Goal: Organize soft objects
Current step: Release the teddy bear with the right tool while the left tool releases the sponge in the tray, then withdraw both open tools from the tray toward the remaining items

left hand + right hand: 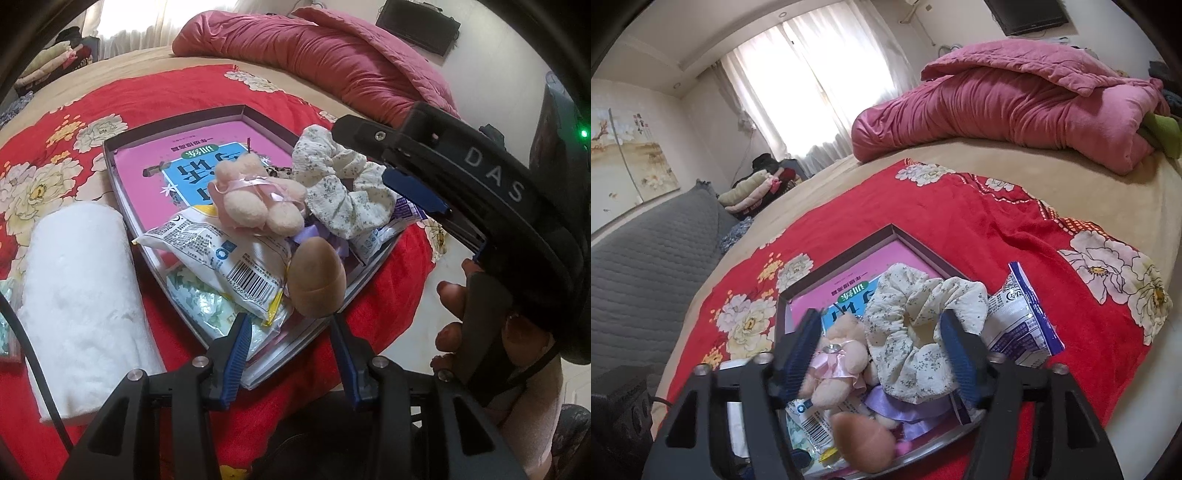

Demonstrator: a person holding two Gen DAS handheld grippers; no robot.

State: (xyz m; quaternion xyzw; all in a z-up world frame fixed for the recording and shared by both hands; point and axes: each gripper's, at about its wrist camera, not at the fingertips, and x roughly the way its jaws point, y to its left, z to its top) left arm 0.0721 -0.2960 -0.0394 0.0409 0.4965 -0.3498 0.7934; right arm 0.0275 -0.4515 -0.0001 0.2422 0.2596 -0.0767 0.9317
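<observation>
My left view alone shows white towel [77,295] left of box [177,122]. Floral scrunchie [908,332], crumpled, lies between wide-open right hand-held gripper [882,350]; left hand-held gripper [288,354] half-open, empty.

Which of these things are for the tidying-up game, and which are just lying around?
For the job:
scrunchie
plush bunny
brown sponge egg
white towel
tray

Just lying about:
pink quilt
folded clothes
wall picture

Soft daylight pours through the curtained window [812,74], blown out to white there. Fisheye bending and dark vignetting at edges; nearest things blur slightly.
</observation>
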